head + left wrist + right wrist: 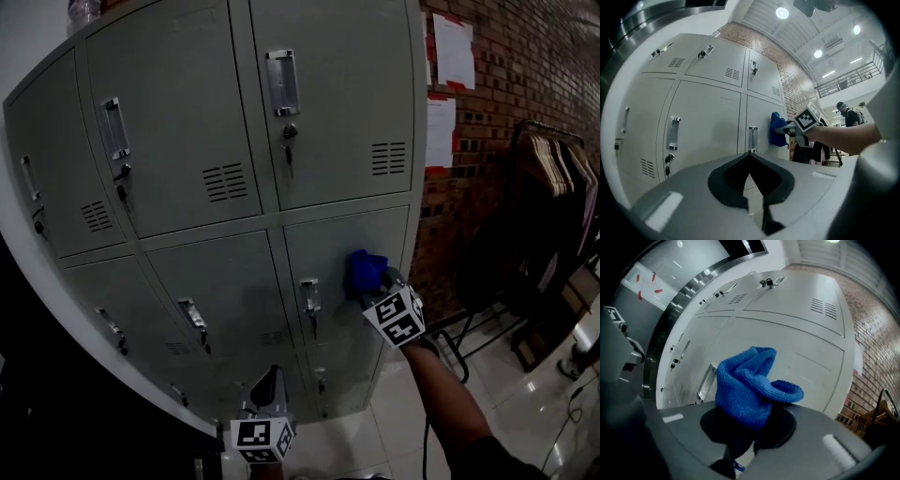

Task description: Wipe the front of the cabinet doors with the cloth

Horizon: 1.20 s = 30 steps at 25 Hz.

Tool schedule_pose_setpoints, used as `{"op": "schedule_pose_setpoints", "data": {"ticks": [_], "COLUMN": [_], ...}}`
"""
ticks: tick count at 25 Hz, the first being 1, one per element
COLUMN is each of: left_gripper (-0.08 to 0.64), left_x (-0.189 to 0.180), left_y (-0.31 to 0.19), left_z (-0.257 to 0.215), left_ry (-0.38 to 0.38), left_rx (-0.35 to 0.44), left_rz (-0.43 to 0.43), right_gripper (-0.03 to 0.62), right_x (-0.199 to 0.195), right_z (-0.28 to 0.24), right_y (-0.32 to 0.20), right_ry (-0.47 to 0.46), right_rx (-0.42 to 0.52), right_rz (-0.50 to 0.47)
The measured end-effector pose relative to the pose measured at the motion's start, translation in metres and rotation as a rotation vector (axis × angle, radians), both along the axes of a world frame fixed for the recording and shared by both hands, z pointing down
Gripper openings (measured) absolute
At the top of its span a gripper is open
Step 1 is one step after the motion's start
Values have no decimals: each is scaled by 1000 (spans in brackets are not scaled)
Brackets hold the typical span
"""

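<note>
The grey metal cabinet (234, 122) has several doors with handles and locks. My right gripper (377, 281) is shut on a bunched blue cloth (363, 269) and presses it against the middle-row right door (333, 246), just right of that door's handle (310, 295). In the right gripper view the cloth (749, 385) bulges out of the shut gripper (746, 430) in front of the door. My left gripper (267, 382) hangs low before the bottom doors, shut and empty. The left gripper (750, 180) view also shows the cloth (776, 129) on the door.
A brick wall (487, 103) with pinned papers (454, 52) stands right of the cabinet. A clothes rack (553, 187) with dark garments is at the far right. A cable (562, 427) lies on the glossy floor. A person (847, 115) stands in the distance.
</note>
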State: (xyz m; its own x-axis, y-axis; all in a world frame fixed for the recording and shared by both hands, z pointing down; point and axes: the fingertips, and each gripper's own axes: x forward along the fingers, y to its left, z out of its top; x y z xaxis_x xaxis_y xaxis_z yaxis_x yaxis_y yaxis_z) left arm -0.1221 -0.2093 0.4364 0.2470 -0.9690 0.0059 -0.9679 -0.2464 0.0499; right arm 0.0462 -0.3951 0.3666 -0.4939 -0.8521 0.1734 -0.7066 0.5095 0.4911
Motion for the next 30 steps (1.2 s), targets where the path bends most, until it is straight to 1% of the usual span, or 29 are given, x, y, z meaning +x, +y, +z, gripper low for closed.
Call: {"op": "schedule_pose_setpoints", "data": {"ticks": [4,8,12,14,17,21,26,30], "left_gripper": [11,11,9,11,11,11,11,10], "left_x": [1,5,9,12,16,15,15,9], "left_y": [-3,-5,-8,-10,-11,-12,-12,-12], "left_z": [3,6,10,9,8,5,4,6], "left_ry": [-4,-18,-24,-25,-27,-24,-21,-17], "left_rx": [-7,-19,-27,-24,-19,-13,-10,-13], "left_rz": [-1,6,14,18,27,24,23,14], "right_gripper": [72,72,72,74,74,74,75,74], "right_x": [43,75,92,91,63,4,-56,-92], "right_z": [0,1,2,2,8,19,24,27], "right_y": [-9,-17,-21,-16,10,37,46,47], "right_ry": [-5,-22,-26,-54,-113,-139,-193,-198], "right_rx": [4,-5,-17,-27,-35,-30,-75,-105], "right_rz": [63,111,137,129,67,-38,-116,-156]}}
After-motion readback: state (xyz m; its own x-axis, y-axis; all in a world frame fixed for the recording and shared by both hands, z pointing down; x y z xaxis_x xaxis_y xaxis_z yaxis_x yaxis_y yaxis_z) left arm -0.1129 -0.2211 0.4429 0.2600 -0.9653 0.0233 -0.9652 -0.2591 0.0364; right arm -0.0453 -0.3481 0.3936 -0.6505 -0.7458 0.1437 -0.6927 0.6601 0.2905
